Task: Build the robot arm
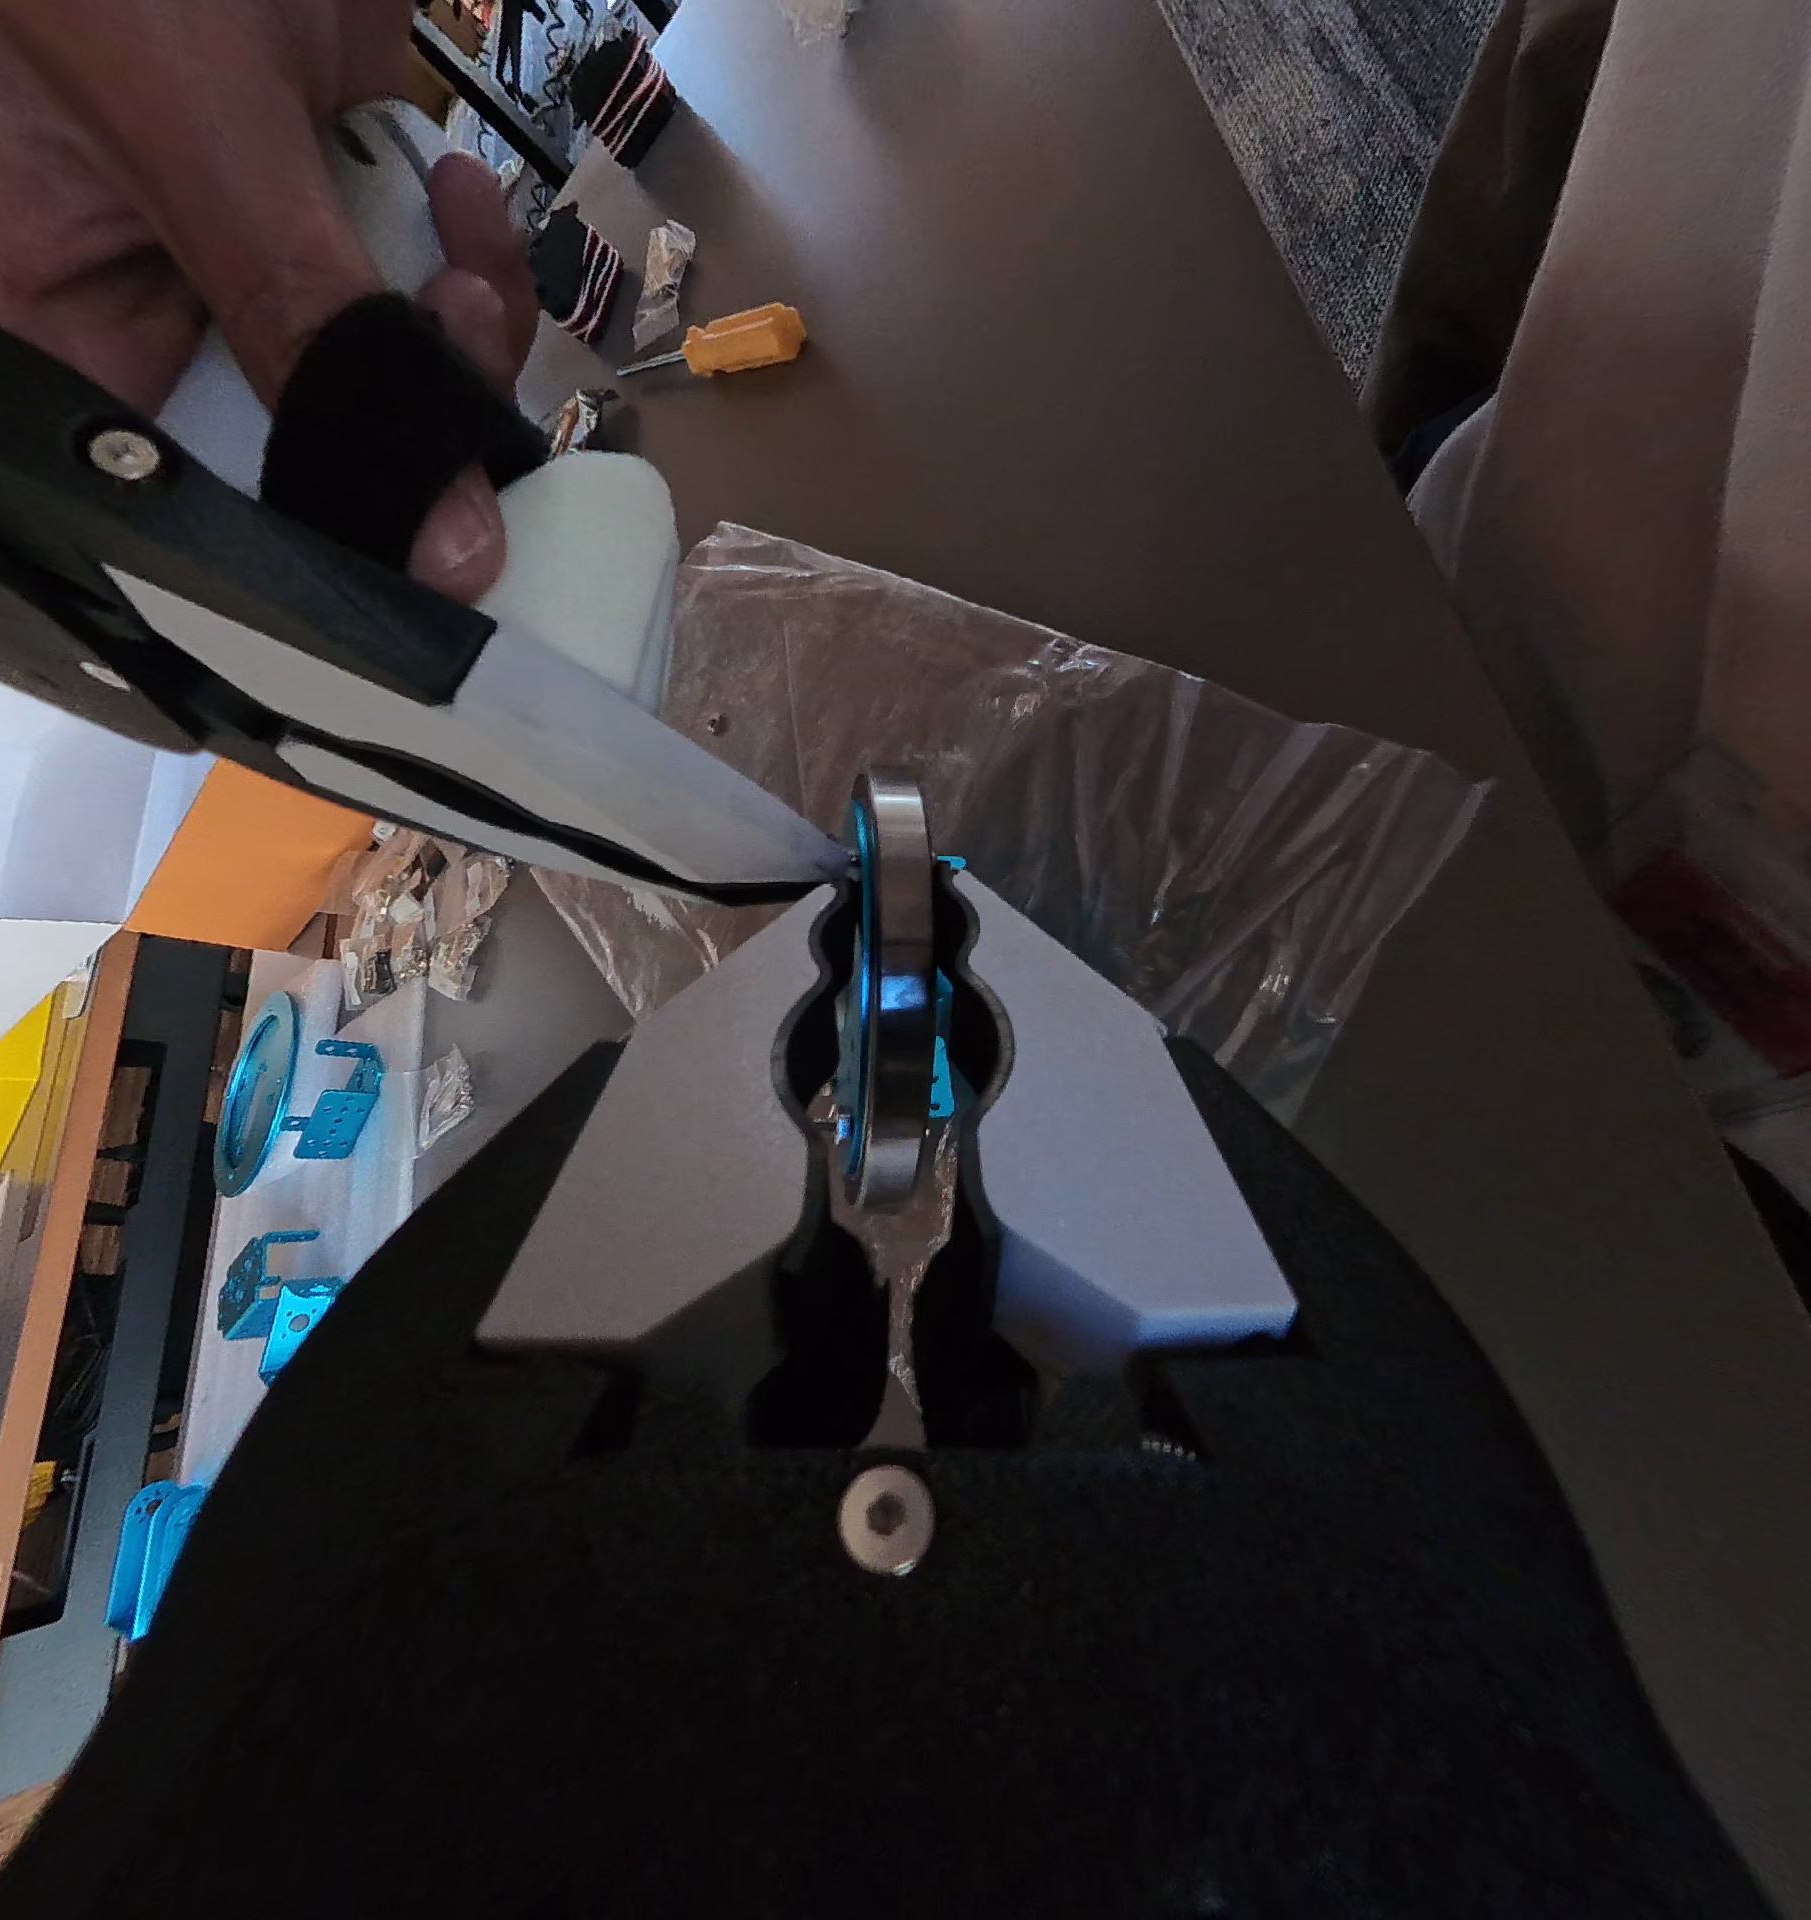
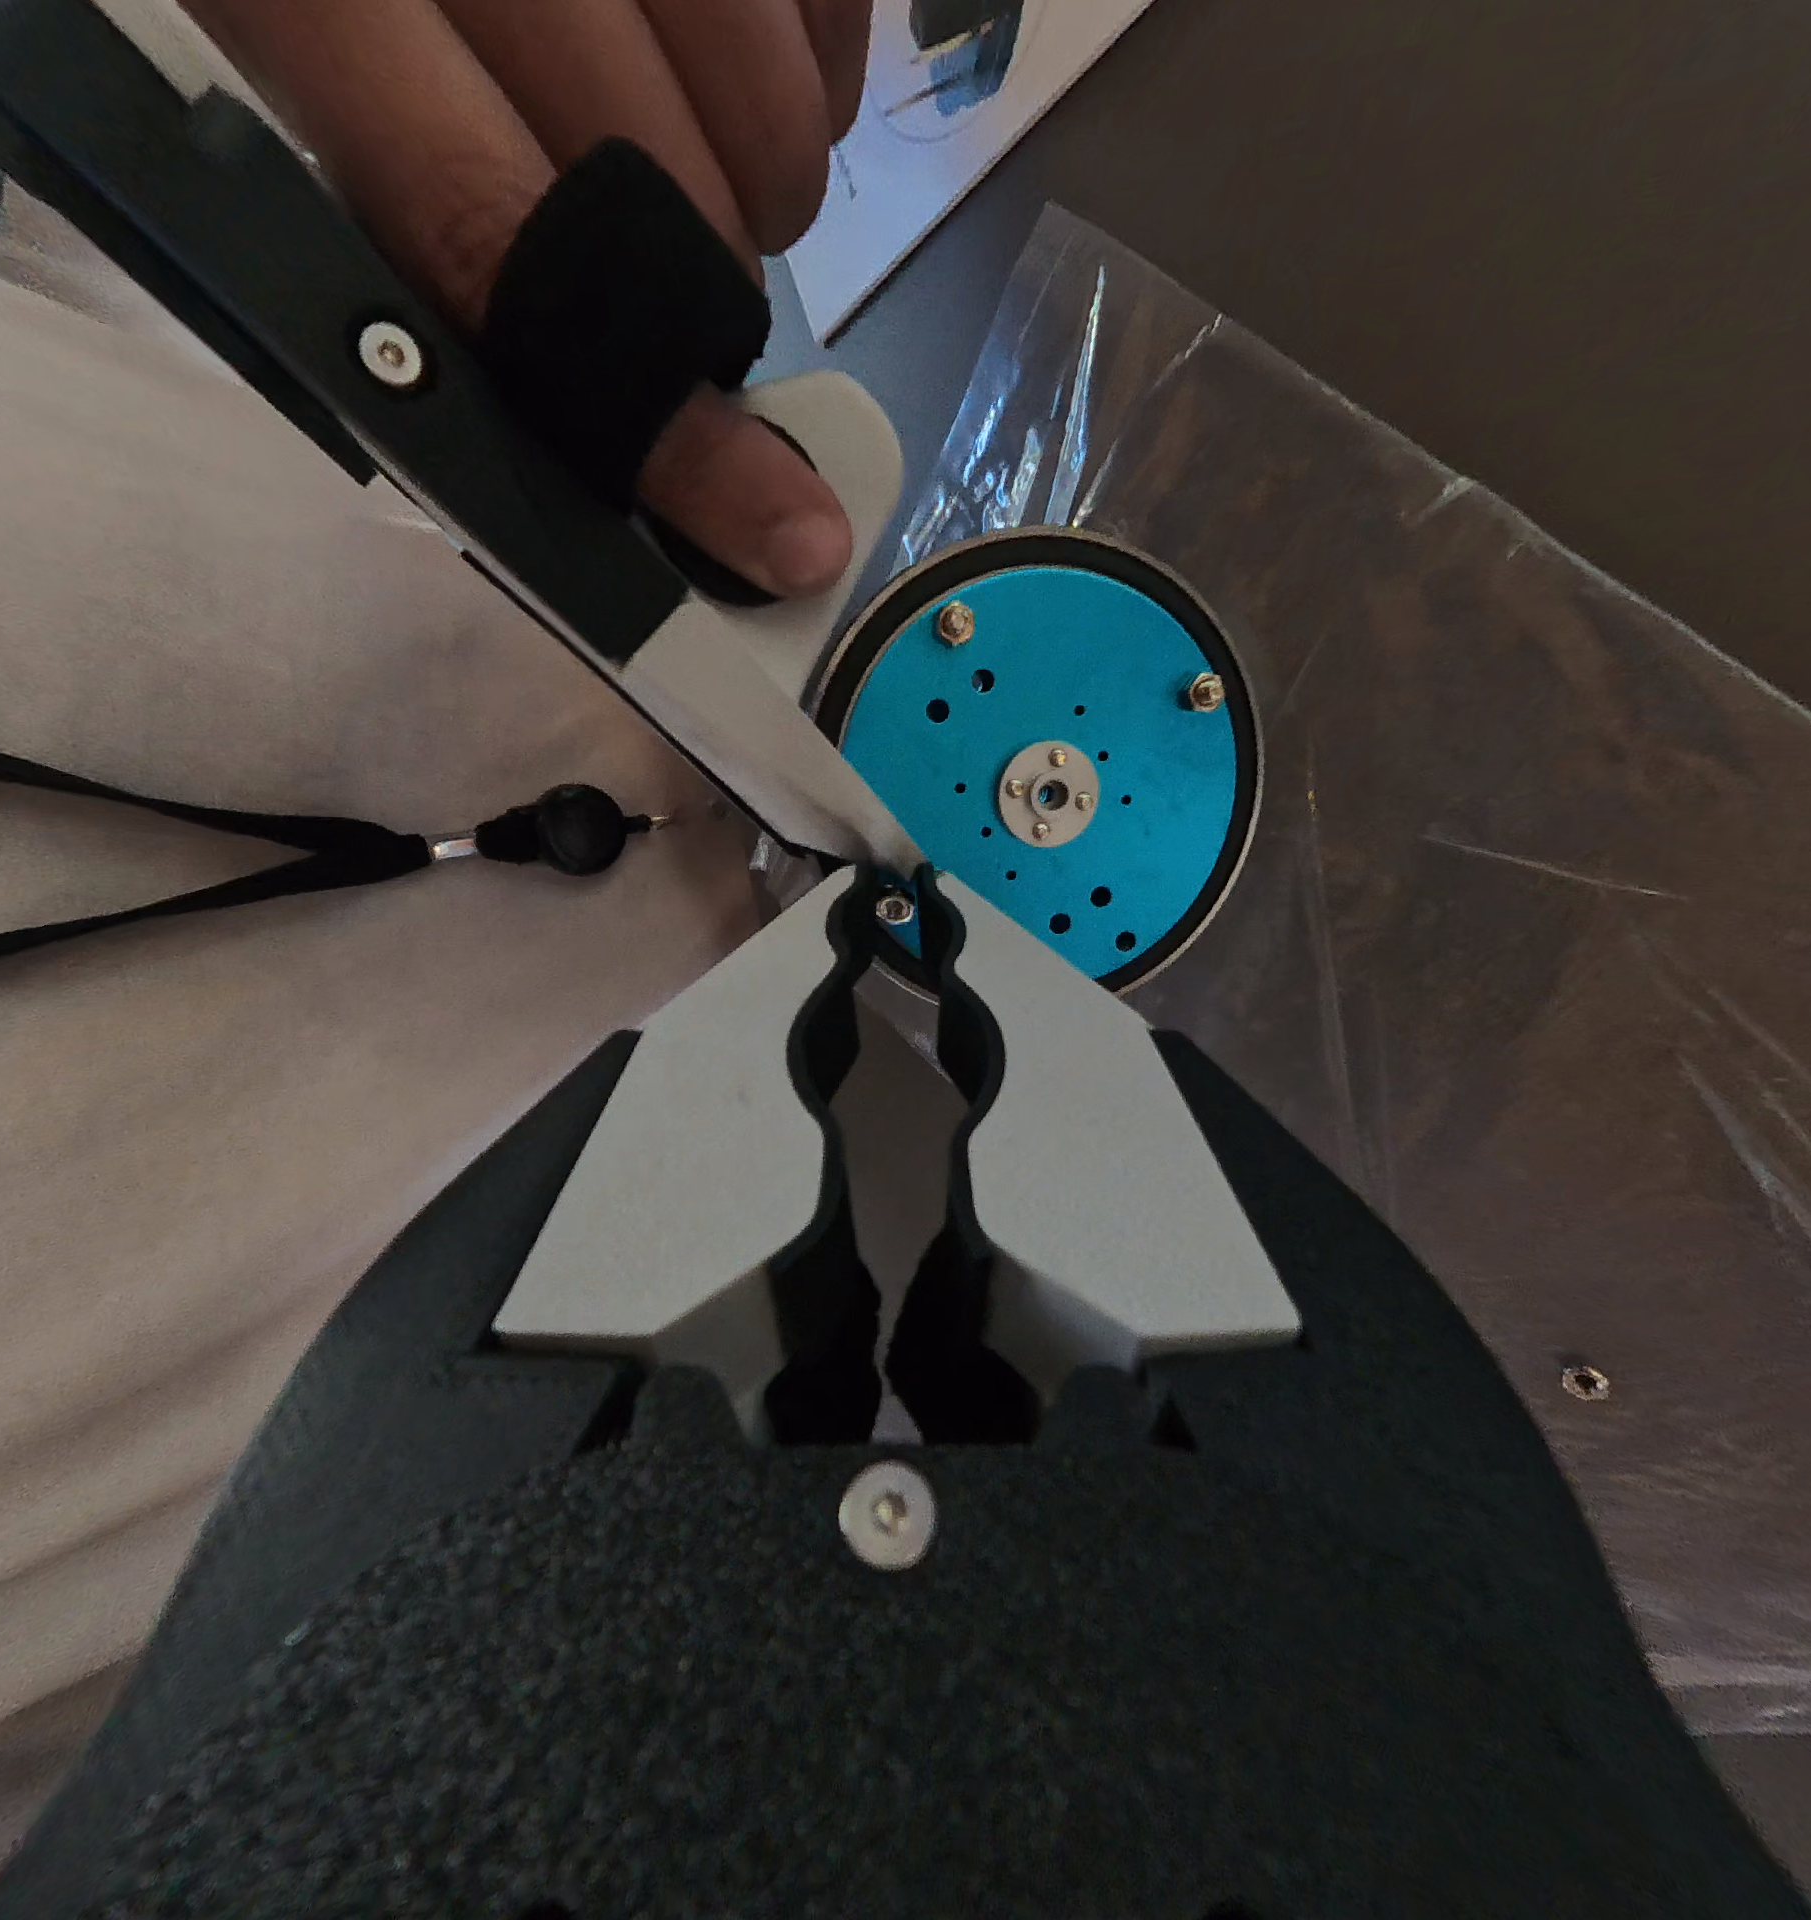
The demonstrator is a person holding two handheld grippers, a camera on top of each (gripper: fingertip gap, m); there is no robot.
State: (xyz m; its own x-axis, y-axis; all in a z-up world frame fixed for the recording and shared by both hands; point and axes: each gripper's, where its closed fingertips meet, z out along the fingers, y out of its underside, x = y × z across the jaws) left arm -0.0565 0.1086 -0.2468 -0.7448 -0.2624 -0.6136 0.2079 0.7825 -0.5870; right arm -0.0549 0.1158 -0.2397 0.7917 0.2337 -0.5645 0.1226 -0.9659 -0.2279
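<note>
Two hand-held grippers meet over a brown tabletop (image 1: 984, 312) on one part: a round steel-rimmed bearing wheel with a blue metal disc bolted to its face (image 2: 1041, 774).

The left gripper (image 1: 885, 997) is closed on the wheel, held edge-on between its black-lined white fingers (image 1: 703, 1091), the rim sitting in their curved notches.

The right gripper (image 2: 896, 914) is nearly closed at its tips, pinching the near-left edge of the blue disc around a small nut (image 2: 893, 910).

A crumpled clear plastic bag (image 2: 1503, 935) lies on the table just behind the wheel.

Far to the left lie loose blue metal brackets (image 1: 345, 1107), small bags of screws (image 1: 413, 935) and an orange-handled screwdriver (image 1: 740, 338).

The step looks like work on that nut while the wheel is steadied; any next move needs both grips firm.
</note>
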